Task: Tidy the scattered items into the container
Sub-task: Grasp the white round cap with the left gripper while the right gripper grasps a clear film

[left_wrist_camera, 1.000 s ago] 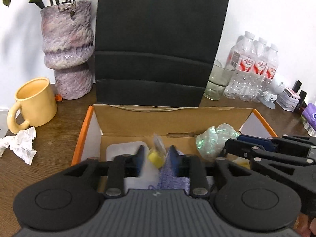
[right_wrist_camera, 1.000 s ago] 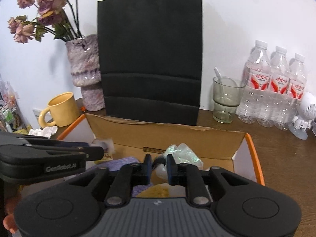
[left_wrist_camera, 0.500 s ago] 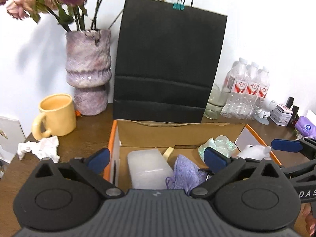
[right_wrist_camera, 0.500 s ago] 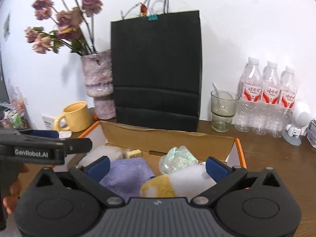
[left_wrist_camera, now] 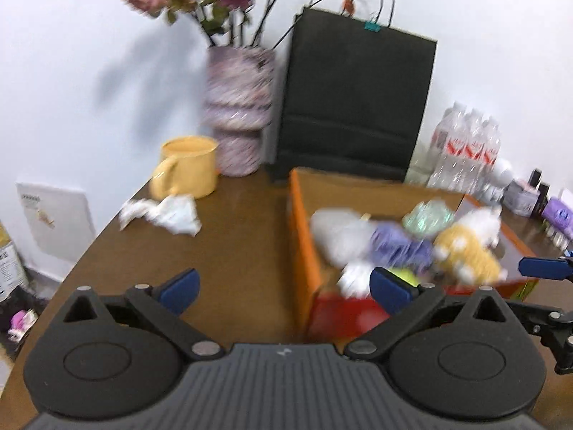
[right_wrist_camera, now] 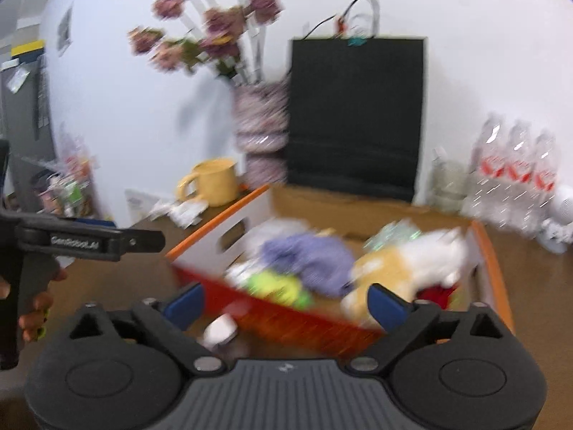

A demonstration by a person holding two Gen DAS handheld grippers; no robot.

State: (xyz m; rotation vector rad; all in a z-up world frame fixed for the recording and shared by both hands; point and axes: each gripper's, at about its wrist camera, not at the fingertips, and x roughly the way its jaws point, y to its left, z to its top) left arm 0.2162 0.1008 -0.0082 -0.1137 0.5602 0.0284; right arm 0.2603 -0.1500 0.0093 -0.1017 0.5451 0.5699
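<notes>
The orange-edged cardboard box (left_wrist_camera: 300, 236) (right_wrist_camera: 496, 261) stands on the brown table. It holds a purple cloth (left_wrist_camera: 401, 247) (right_wrist_camera: 311, 254), a yellow-and-white plush toy (left_wrist_camera: 465, 247) (right_wrist_camera: 412, 261), a white pack (left_wrist_camera: 340, 233), a greenish crumpled wrapper (left_wrist_camera: 428, 215) and a yellow-green item (right_wrist_camera: 277, 285). My left gripper (left_wrist_camera: 283, 286) is open and empty, pulled back left of the box. My right gripper (right_wrist_camera: 284, 301) is open and empty in front of the box. A small white object (right_wrist_camera: 220, 331) lies on the table by the box's front. Both views are blurred.
A crumpled white tissue (left_wrist_camera: 161, 211) and a yellow mug (left_wrist_camera: 188, 166) sit left of the box. A purple vase with dried flowers (left_wrist_camera: 238, 111), a black paper bag (left_wrist_camera: 352, 107), a glass (right_wrist_camera: 446, 182) and water bottles (left_wrist_camera: 465, 150) stand behind. Small items (left_wrist_camera: 530, 197) crowd the right edge.
Both grippers have pulled back and up from the box and stayed open. The left view has swung left, showing more bare table and the tissue.
</notes>
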